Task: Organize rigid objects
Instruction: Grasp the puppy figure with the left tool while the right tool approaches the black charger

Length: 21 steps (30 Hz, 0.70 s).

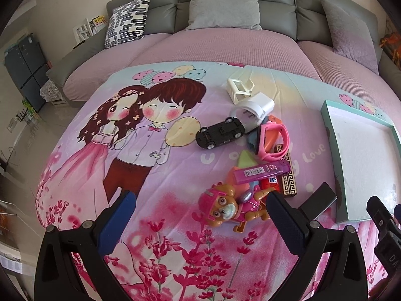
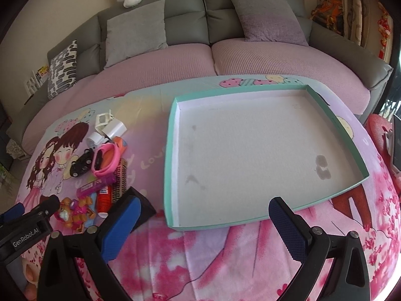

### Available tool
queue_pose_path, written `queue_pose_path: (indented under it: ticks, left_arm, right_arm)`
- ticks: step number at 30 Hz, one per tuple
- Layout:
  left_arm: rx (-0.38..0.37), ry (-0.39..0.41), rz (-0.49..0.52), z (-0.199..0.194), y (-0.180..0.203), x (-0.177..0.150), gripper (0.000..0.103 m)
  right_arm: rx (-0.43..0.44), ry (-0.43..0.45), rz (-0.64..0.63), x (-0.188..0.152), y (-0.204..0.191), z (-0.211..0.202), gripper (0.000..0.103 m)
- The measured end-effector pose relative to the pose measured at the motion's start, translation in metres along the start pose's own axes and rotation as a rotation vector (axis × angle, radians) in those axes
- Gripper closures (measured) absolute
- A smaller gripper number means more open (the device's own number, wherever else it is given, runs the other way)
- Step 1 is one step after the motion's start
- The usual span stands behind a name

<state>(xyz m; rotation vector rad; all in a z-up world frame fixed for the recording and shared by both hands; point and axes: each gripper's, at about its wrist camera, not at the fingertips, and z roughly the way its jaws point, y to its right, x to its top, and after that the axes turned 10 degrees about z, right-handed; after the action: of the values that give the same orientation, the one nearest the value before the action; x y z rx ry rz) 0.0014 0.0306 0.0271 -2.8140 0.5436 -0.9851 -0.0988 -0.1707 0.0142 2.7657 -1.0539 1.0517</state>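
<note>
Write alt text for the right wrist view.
An open right gripper hovers over the near edge of an empty teal tray on a cartoon-print blanket. A pile of toys lies left of the tray; a sofa stands behind.

tray [image 2: 173, 135] interior bare across centre frame, approach unobstructed; toy pile [image 2: 100, 165] crowds left of frame, black block [image 2: 146, 207] lying just beside tray's lower-left corner

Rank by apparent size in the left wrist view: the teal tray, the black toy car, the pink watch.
1. Teal tray, though cut by the frame edge.
2. Black toy car.
3. Pink watch, close to the car; unsure.
</note>
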Motion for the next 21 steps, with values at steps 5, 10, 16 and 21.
queue_pose_path:
  ticks: [5,10,16,21]
  left_arm:
    - [0.058,-0.016,-0.037,-0.002,-0.025,0.001,0.000]
    - [0.069,-0.046,-0.105,0.003,-0.049,-0.003,0.000]
    - [0.006,-0.075,-0.141,0.015,-0.058,-0.007,0.000]
    - [-0.036,-0.095,-0.155,0.026,-0.062,-0.012,0.000]
  right_arm:
    - [0.055,-0.001,-0.047,-0.006,-0.030,0.004,0.000]
    - [0.118,0.003,-0.057,-0.009,-0.053,0.004,0.000]
    - [0.140,-0.020,-0.064,-0.014,-0.067,0.012,0.000]
    - [0.145,-0.054,-0.092,-0.021,-0.074,0.020,0.000]
